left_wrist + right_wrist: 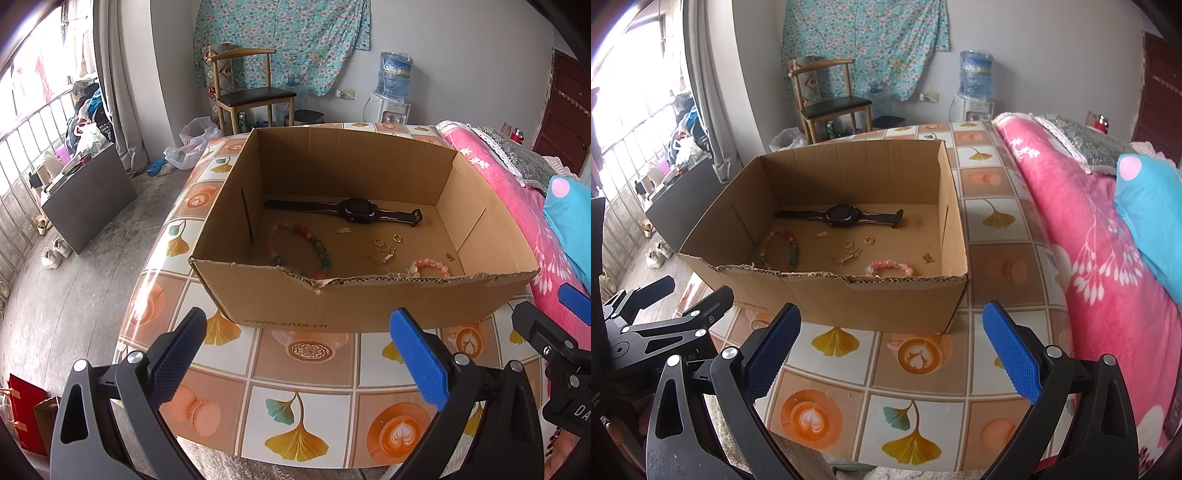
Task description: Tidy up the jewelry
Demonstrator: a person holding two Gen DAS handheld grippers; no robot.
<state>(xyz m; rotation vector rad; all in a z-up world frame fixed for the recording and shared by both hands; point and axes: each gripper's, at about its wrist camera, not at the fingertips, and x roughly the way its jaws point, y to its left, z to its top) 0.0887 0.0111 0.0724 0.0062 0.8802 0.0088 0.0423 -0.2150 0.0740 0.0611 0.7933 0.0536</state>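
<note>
An open cardboard box [280,306] [849,299] stands on the patterned table. Inside lie a black watch [351,210] [842,215], a multicolour bead bracelet [275,254] [792,249], a pink bead bracelet [430,265] [888,265], gold rings [380,242] [868,240], a gold chain [380,256] [849,255] and small gold charms [449,256] [928,257]. My left gripper [297,339] is open and empty in front of the box. My right gripper [892,338] is open and empty, also before the box.
A pink floral blanket [1089,236] and a blue pillow [1152,214] lie right of the table. The table's tiled cloth [299,413] ends at a near edge. A wooden chair [251,92], a water dispenser [393,88] and a dark cabinet [88,199] stand behind.
</note>
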